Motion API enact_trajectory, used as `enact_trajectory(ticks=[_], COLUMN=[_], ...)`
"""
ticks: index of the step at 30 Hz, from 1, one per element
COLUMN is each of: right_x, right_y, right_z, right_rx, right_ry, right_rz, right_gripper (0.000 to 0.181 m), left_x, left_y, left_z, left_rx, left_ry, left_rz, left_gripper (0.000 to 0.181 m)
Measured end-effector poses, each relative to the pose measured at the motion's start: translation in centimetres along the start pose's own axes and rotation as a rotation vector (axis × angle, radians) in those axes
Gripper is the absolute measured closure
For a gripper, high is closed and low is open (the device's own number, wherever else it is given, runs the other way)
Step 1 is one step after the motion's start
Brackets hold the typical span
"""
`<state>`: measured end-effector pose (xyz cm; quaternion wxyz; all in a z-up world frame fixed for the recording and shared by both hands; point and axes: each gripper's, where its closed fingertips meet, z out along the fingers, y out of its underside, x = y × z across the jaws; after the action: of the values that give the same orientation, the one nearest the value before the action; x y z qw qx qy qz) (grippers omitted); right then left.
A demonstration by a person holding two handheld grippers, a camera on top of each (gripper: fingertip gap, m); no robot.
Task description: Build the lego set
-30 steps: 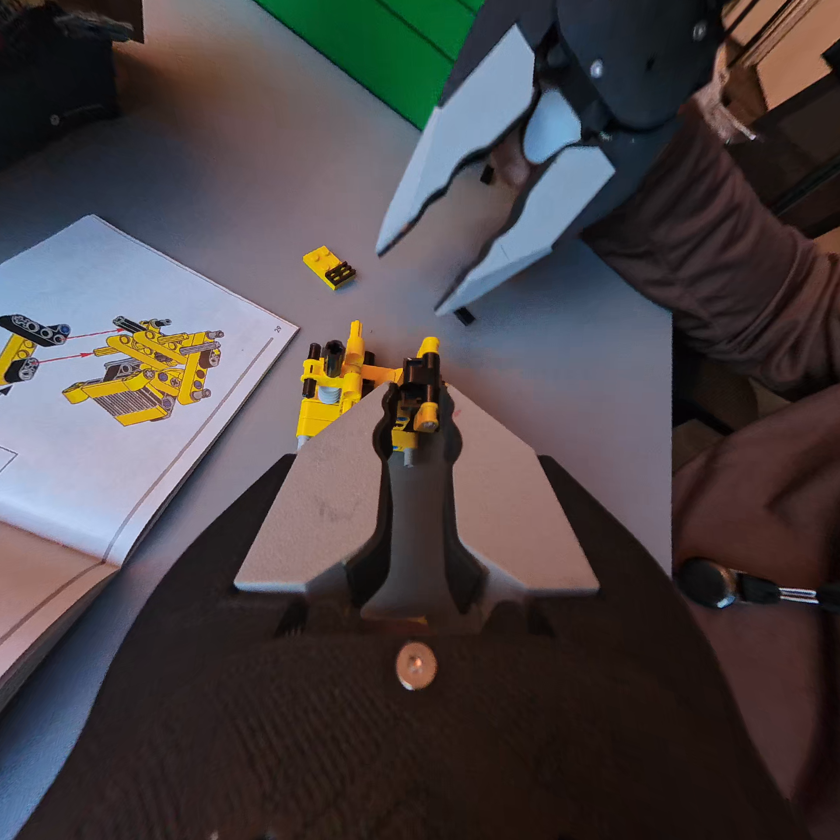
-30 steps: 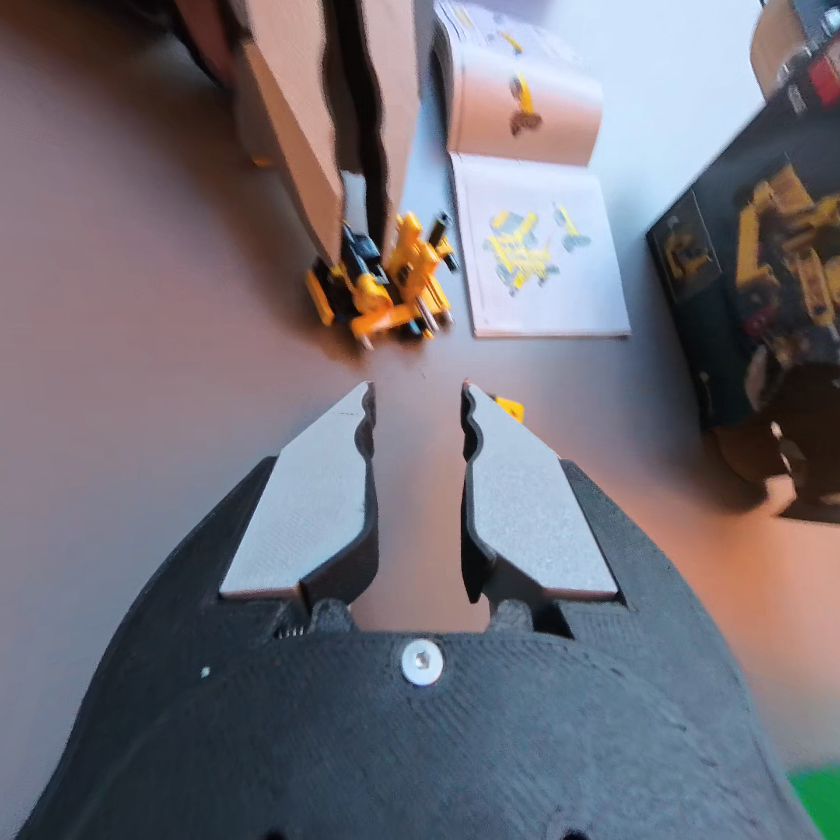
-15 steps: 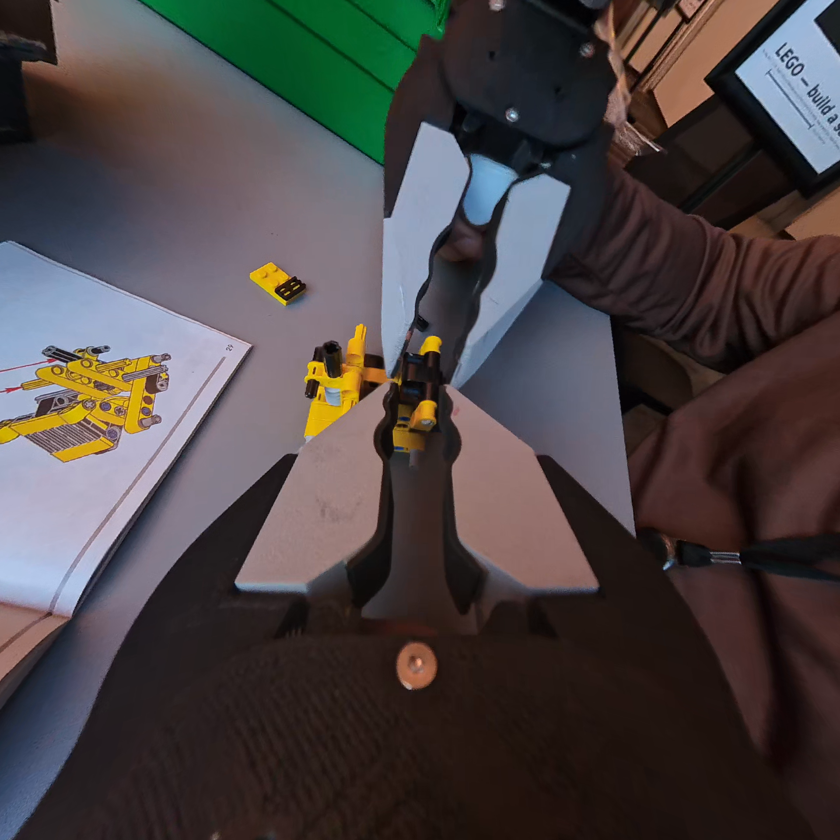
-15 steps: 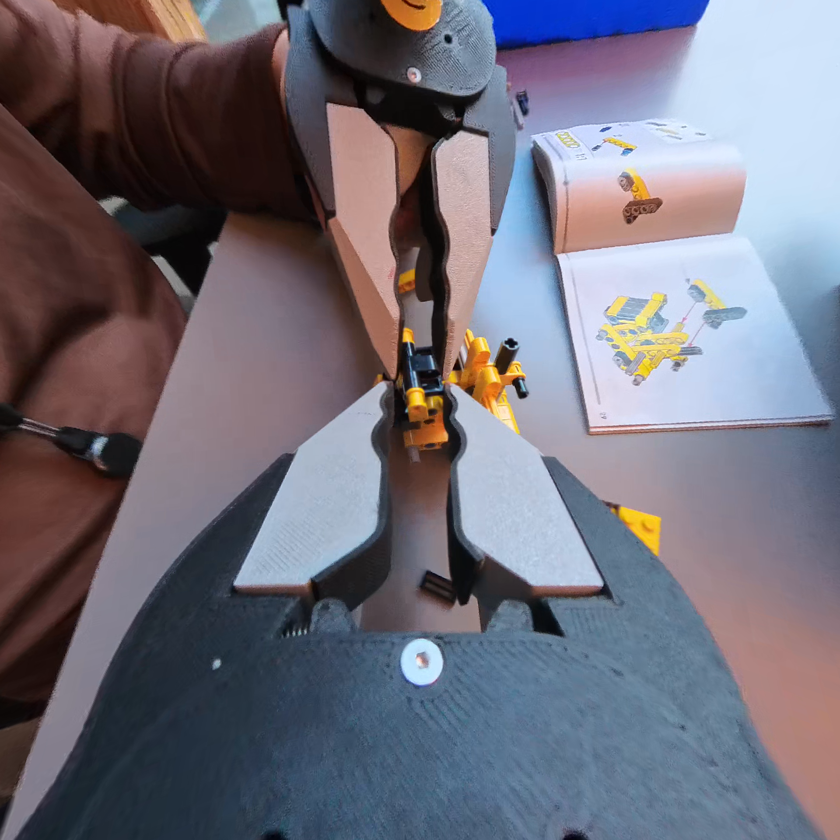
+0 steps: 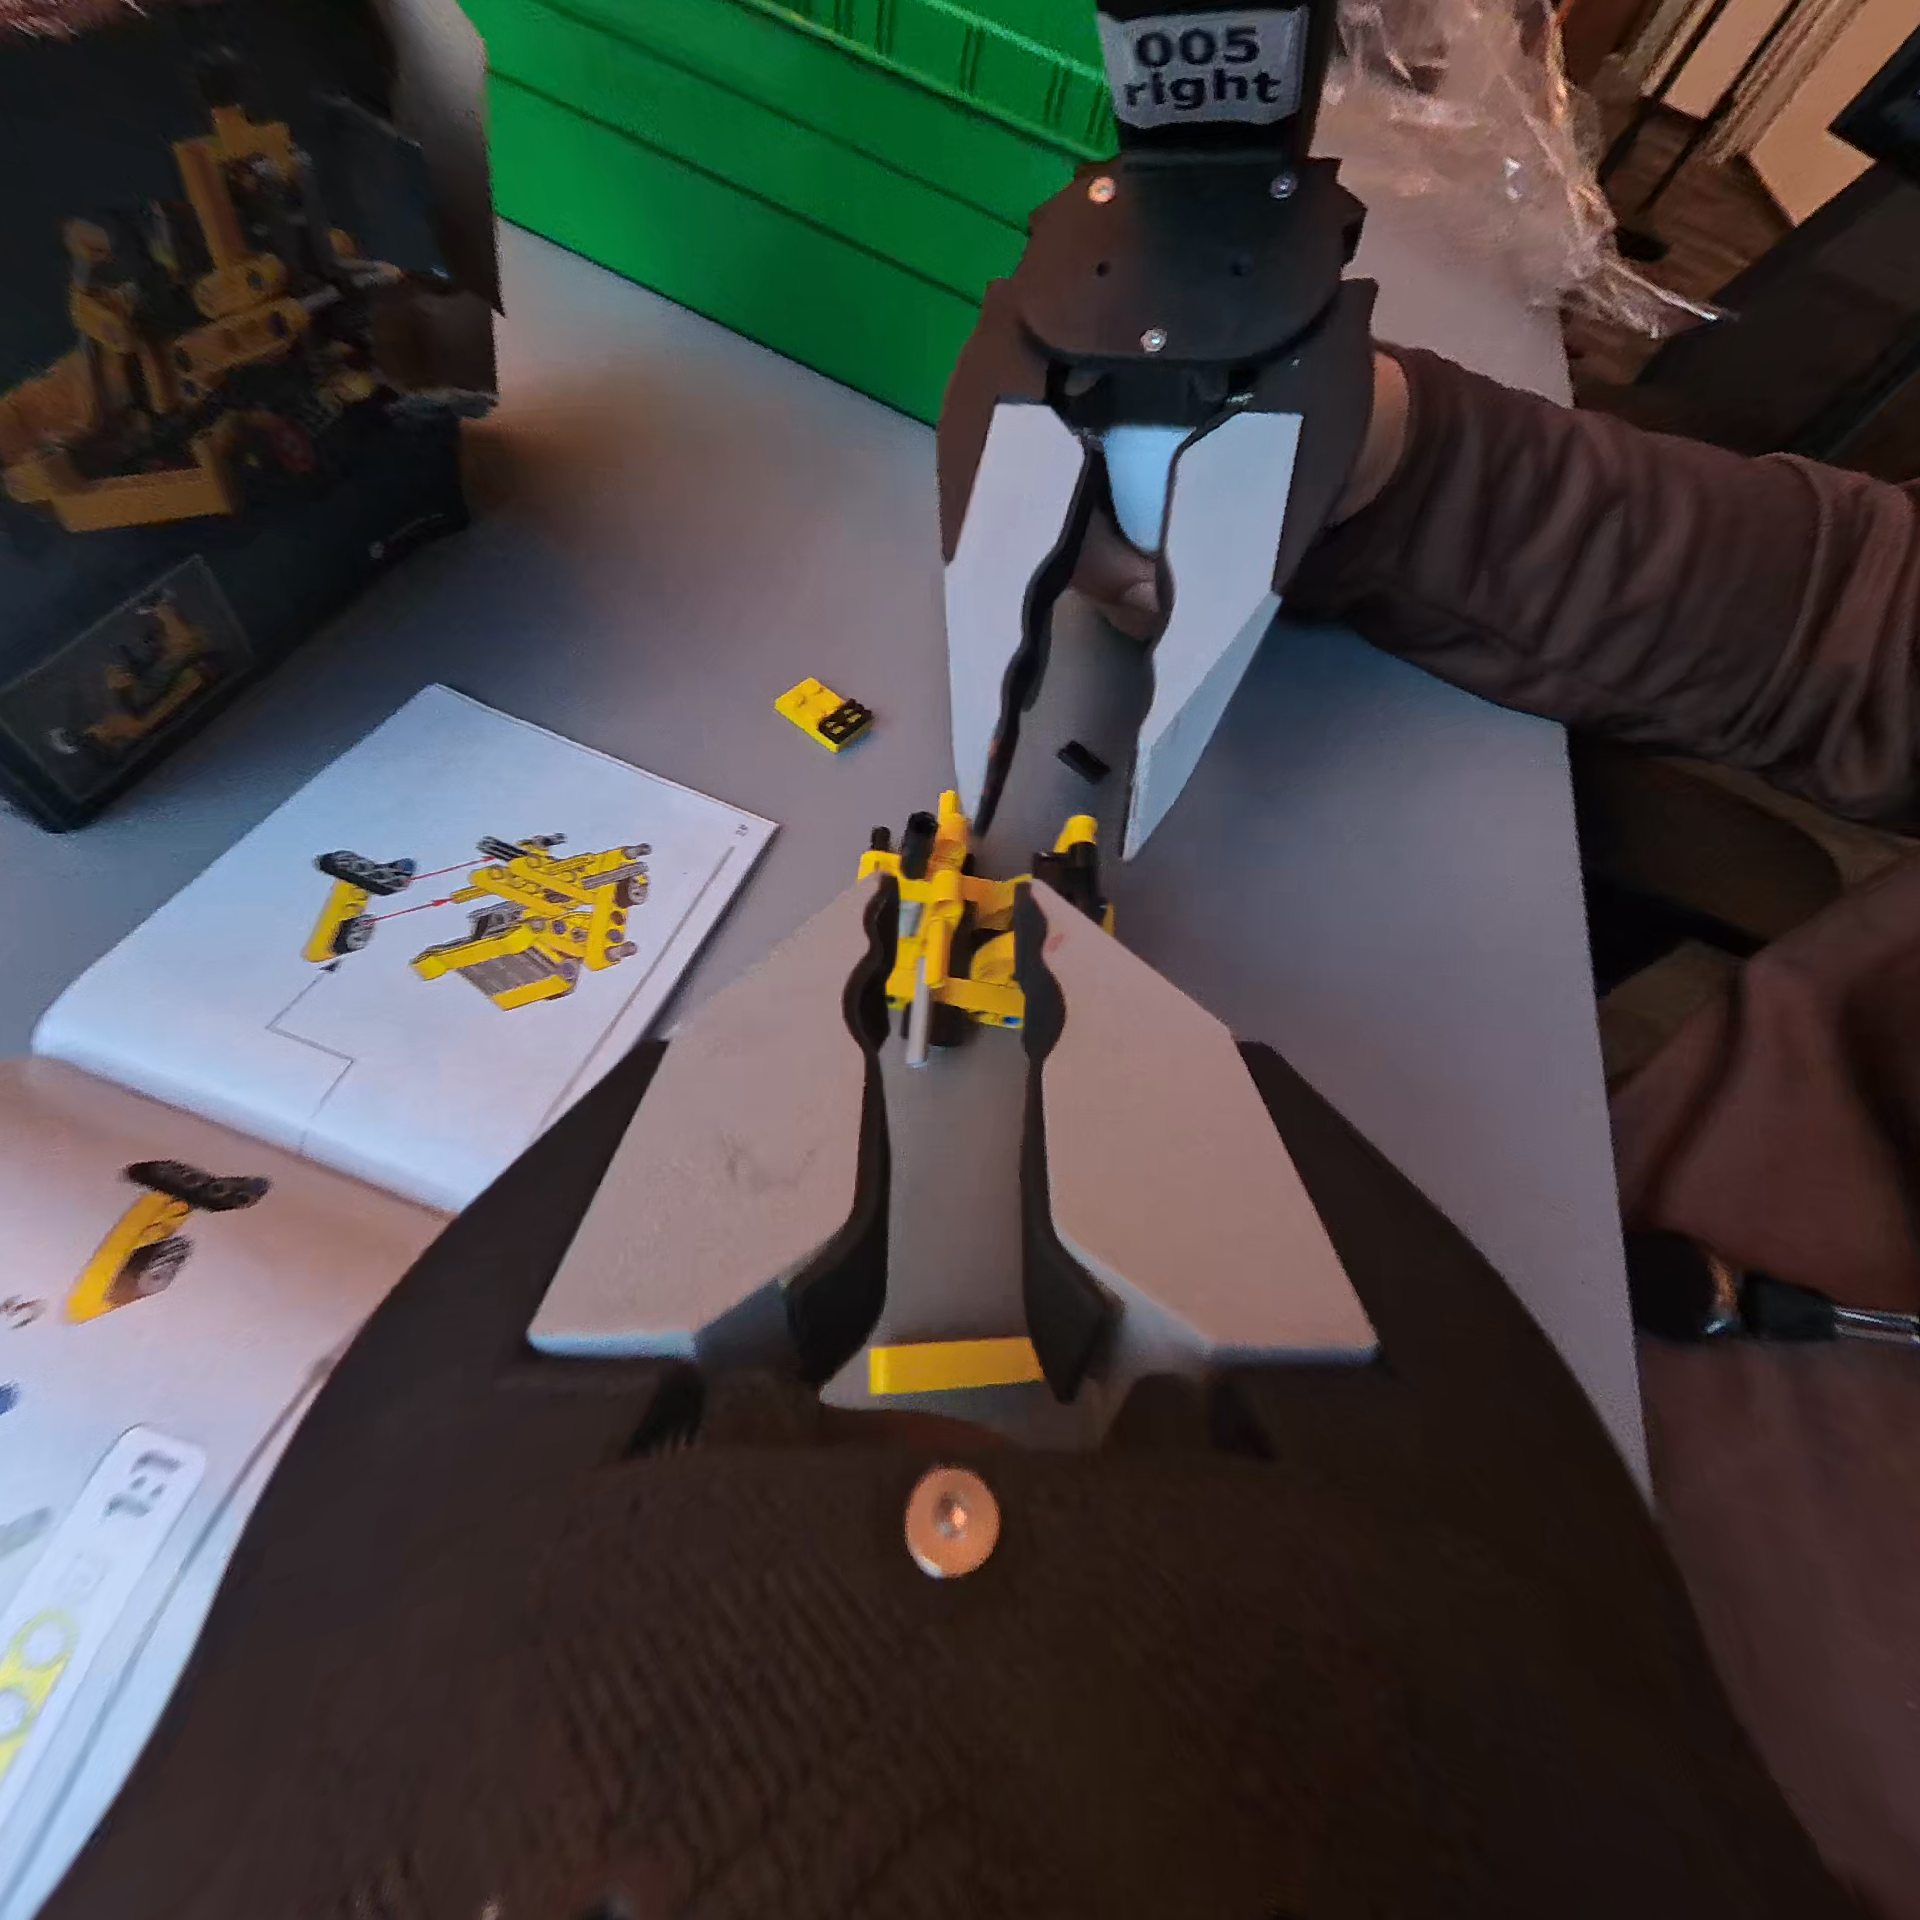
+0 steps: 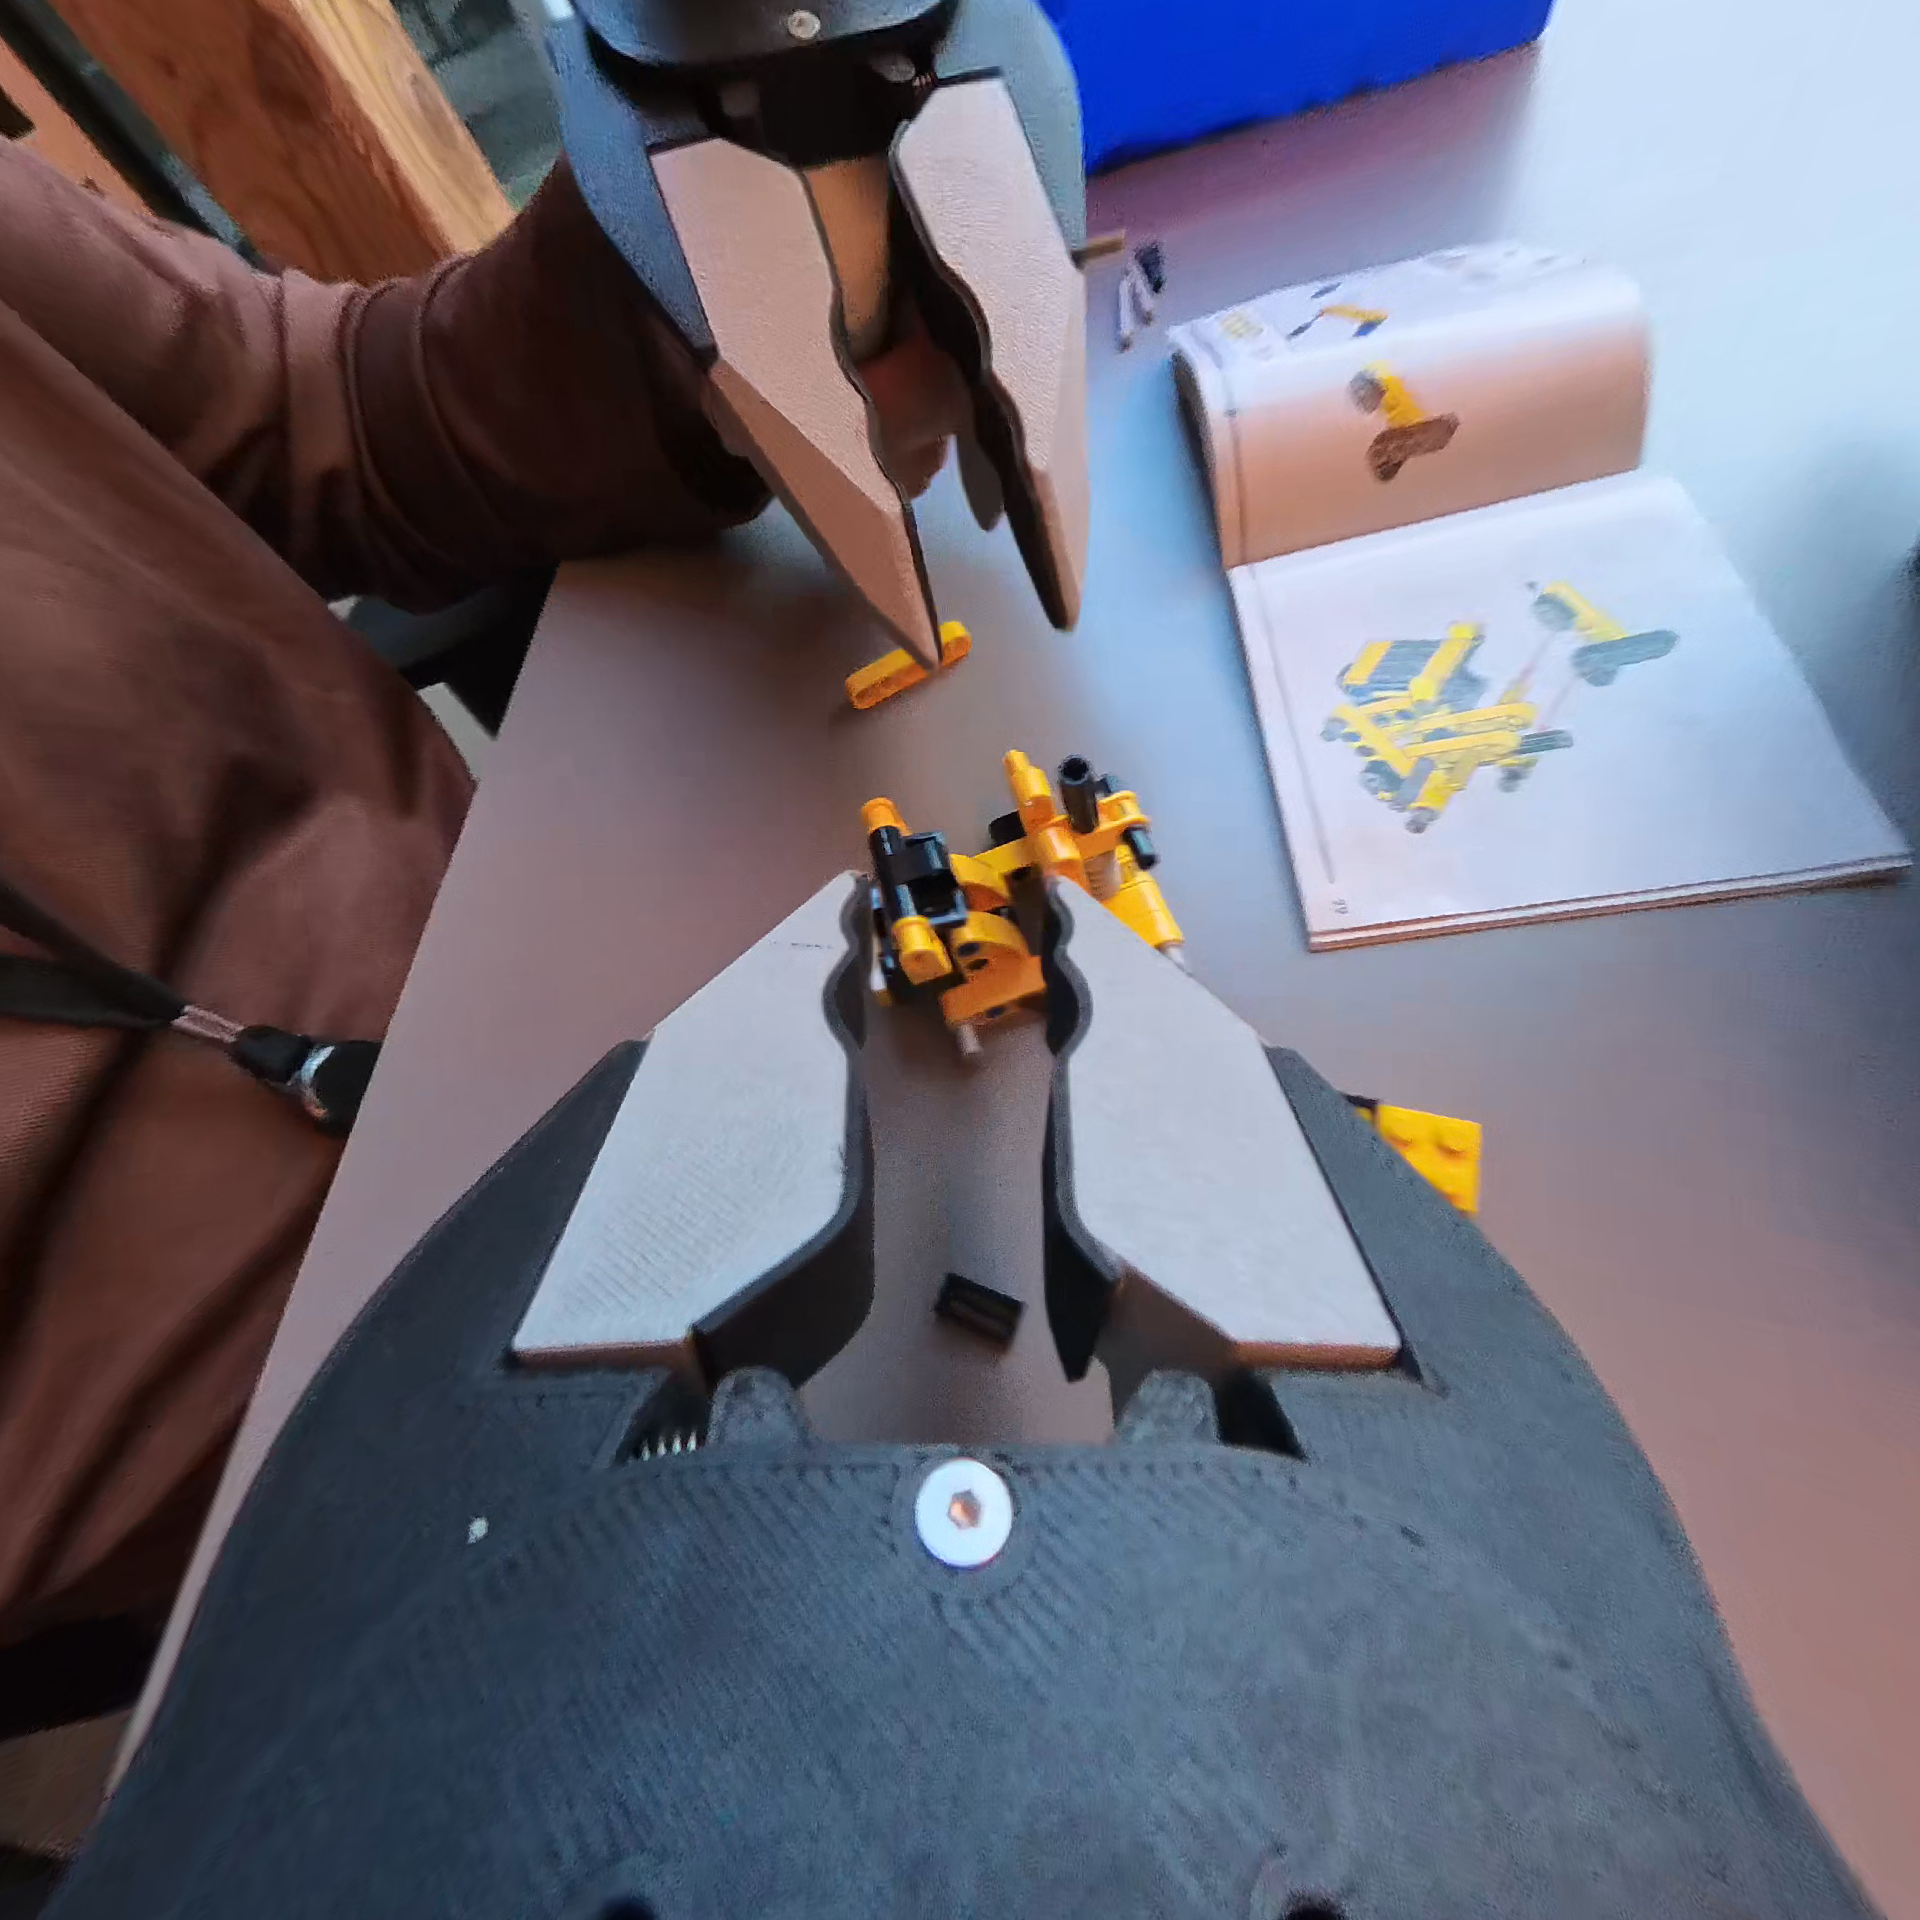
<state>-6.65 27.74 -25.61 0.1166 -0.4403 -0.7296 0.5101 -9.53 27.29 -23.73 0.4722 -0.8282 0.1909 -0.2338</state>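
Yellow model (image 6: 987, 914) is framed, ungripped, by both part-open hand-held grippers — left (image 5: 951, 914), right (image 6: 951, 925) — near the bench (image 6: 644, 790) edge.

1. A white label (image 5: 1200, 68) with dark printed characters stands on the body of the right claw (image 5: 1051, 831), straight ahead of the left claw (image 5: 951, 888).
2. The open booklet (image 5: 416, 935), to the left of the left claw, carries a small page number at its corner.
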Motion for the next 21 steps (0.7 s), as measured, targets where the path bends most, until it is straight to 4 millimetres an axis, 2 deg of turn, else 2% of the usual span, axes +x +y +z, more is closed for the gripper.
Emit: enact_trajectory(ticks=[4,6,9,12,15,21], right_x=[1.7,3.7,7.5,9.9,10.8,11.2], right_y=[-1.6,-2.2,-1.0,0.3,1.1,0.5], right_z=[-2.0,-3.2,-4.9,-5.8,-5.8,-6.8], right_rx=[0.096,0.133,0.062,-0.008,-0.054,0.013], right_ry=[0.131,0.277,0.529,0.686,0.743,0.793], right_rz=[-0.075,-0.119,-0.165,-0.166,-0.157,-0.109], right_gripper=[0.150,0.144,0.136,0.132,0.131,0.134], left_x=[-1.9,-3.6,-5.9,-6.9,-7.4,-8.4], left_y=[-1.1,-0.8,-0.3,-0.2,0.0,0.5], left_z=[-1.7,-2.4,-3.3,-3.4,-3.2,-3.3], left_rx=[0.076,0.087,0.097,0.109,0.106,0.089], left_ry=[-0.076,-0.147,-0.244,-0.285,-0.318,-0.392], left_rz=[-0.002,-0.020,-0.037,-0.057,-0.056,-0.034], left_gripper=[0.162,0.159,0.155,0.152,0.150,0.139])
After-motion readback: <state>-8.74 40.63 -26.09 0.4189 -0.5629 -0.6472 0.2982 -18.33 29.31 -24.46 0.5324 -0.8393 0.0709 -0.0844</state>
